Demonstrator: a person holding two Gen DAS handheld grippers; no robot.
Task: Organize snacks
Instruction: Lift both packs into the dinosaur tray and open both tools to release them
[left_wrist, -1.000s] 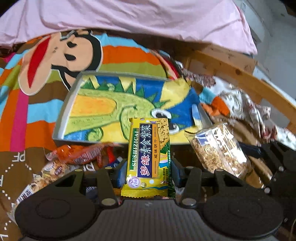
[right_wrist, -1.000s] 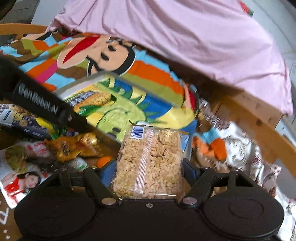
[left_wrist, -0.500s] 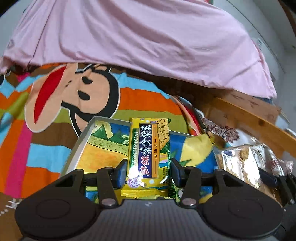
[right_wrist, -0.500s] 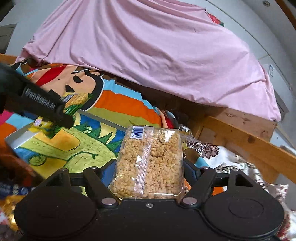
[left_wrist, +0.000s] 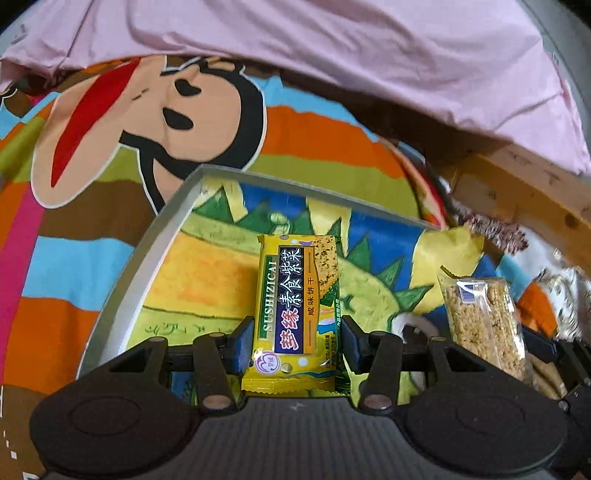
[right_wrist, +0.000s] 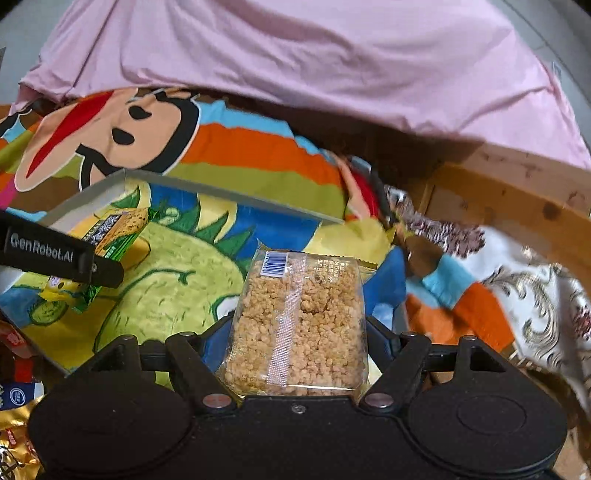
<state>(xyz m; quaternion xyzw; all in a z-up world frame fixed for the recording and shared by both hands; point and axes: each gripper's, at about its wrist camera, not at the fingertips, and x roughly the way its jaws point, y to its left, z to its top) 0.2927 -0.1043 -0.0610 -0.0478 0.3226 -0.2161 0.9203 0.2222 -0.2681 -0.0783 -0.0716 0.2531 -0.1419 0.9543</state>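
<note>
Over tray (left_wrist: 122, 295) — both snacks clamped.

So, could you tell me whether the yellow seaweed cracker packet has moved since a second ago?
Yes: the yellow seaweed cracker packet went forward, from before the dinosaur tray to over it.

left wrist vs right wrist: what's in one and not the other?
Left wrist only: the printed front of the yellow cracker pack, gripped in the left tool.

Right wrist only: loose snack packets at the lower left outside the tray, and the barcode on the puffed-rice bar.

Both: the tray, both held snacks, with the puffed-rice bar in the right tool, the monkey blanket, the pink sheet and the wooden frame.
</note>
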